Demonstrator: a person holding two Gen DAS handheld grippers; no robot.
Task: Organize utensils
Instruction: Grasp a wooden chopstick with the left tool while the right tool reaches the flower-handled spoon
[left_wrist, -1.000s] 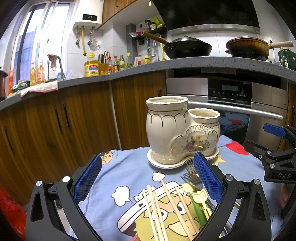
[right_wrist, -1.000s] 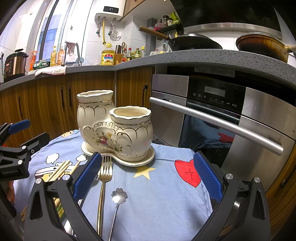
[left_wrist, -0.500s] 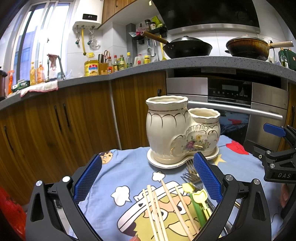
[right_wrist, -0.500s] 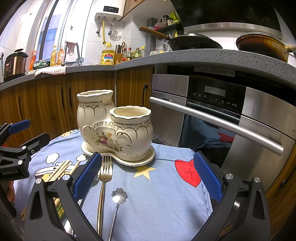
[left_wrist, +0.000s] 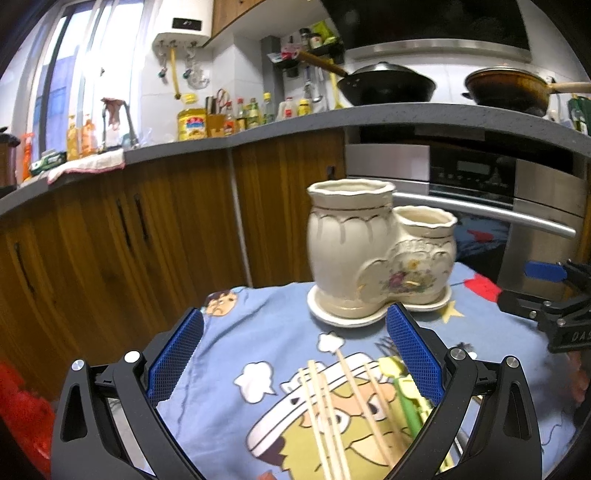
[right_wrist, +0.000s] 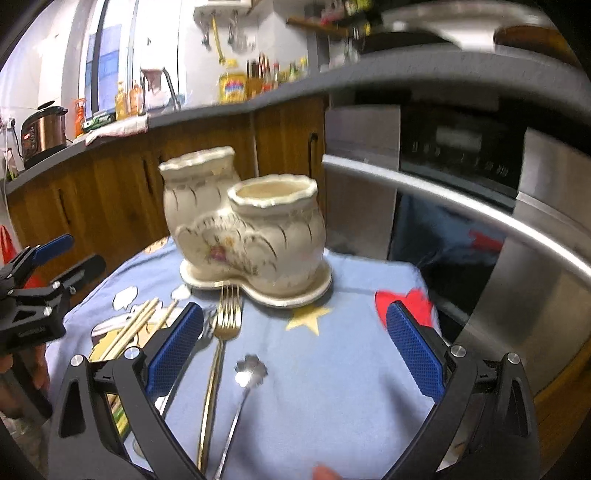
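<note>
Both grippers hung low over the cloth-covered worktop, each with its fingers spread wide and nothing between them. The cream double-pot holder stood upright on its saucer at the far side of the cloth, both mouths empty as far as the views showed.

The utensils lay flat on the cloth on the near side of the holder. In the right wrist view, the gold fork lay with its tines just short of the saucer rim and its handle running back toward the camera. Beside it lay a steel spoon with a flower-shaped bowl, its handle also pointing back. Both long axes ran roughly along the direction the right gripper faced. The fork sat just inside its left finger and the spoon nearer the middle of the gap.

In the left wrist view, a bundle of wooden chopsticks lay between the fingers of the left gripper, lengthwise along its reach. Some green and yellow plastic pieces sat close against its right finger.

So the right gripper was nearer the fork and spoon, and the left nearer the chopsticks. Because every piece lay along the line of approach, my judgement was that the fingers could close across a slim handle with little or no turn of the wrist. The right view was blurred, so fine detail there was uncertain.
</note>
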